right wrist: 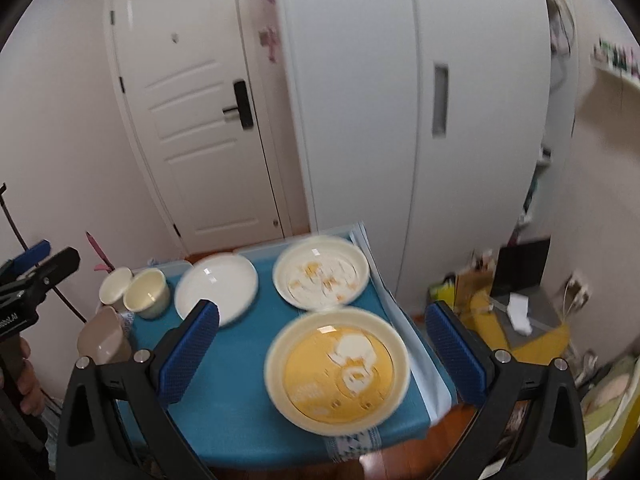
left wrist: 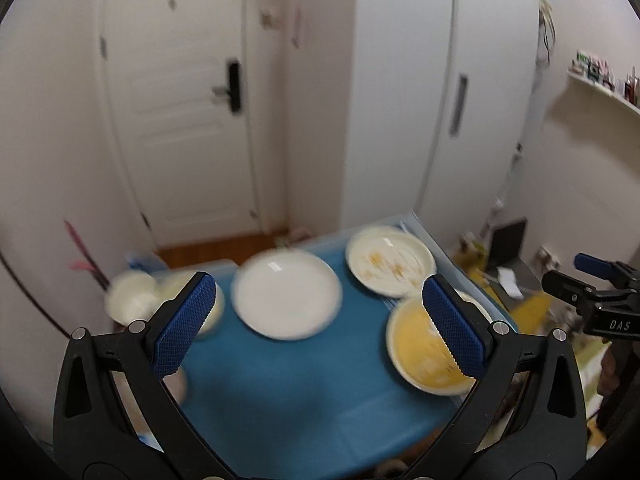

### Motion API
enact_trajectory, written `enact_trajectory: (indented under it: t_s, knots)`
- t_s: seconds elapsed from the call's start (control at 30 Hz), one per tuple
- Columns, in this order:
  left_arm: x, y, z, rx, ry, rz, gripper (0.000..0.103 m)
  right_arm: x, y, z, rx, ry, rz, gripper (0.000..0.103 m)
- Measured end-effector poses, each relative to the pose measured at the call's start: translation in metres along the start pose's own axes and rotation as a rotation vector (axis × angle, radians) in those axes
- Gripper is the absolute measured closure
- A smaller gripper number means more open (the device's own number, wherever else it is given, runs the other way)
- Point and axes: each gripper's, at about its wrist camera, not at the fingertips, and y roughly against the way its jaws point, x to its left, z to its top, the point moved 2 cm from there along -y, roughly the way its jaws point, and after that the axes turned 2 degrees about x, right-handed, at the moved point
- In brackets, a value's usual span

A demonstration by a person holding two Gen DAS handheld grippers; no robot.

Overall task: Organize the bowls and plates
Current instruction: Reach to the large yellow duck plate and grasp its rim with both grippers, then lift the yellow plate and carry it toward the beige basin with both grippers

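A small table with a blue cloth holds the dishes. A plain white plate lies at the back middle. A cream plate with yellow flowers lies at the back right. A cream plate with a yellow centre lies at the front right. Two cream bowls and a beige cup stand at the left edge. My left gripper is open above the table's front. My right gripper is open above the yellow plate. Both are empty.
A white door and a white wardrobe stand behind the table. Clutter with a yellow box sits on the floor to the right. A wall shelf is at the upper right. The right gripper shows at the left view's right edge.
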Motion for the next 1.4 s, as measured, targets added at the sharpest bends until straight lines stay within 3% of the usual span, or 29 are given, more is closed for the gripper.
enact_trajectory:
  t_s: [0.23,0.4,0.57,0.63,0.73,0.87,1.1,1.4]
  knots:
    - [-0.031,-0.081,-0.042,0.23,0.08,-0.087,0.0,-0.067,-0.073,-0.031,0.223,-0.009,0.126,0.015]
    - [-0.058,-0.14,-0.084,0.377,0.112,-0.084,0.001,-0.089,-0.124,-0.053,0.35,0.033,0.239,0.034]
    - [-0.065,-0.179,-0.117,0.465,0.175,-0.085,0.013,-0.103,-0.167,-0.061,0.444,0.049,0.294,0.045]
    - [-0.069,-0.191,-0.125,0.487,0.189,-0.08,0.024,-0.107,-0.179,-0.062,0.46,0.069,0.308,0.048]
    - [-0.071,-0.202,-0.134,0.508,0.207,-0.076,0.031,-0.109,-0.195,-0.063,0.476,0.088,0.318,0.052]
    - [-0.074,-0.218,-0.141,0.534,0.214,-0.077,0.043,-0.114,-0.208,-0.061,0.497,0.113,0.324,0.07]
    - [-0.084,-0.224,-0.142,0.56,0.172,-0.097,0.083,-0.115,-0.216,-0.062,0.504,0.15,0.312,0.084]
    - [-0.09,-0.221,-0.138,0.559,0.145,-0.039,0.084,-0.113,-0.219,-0.064,0.513,0.12,0.287,0.087]
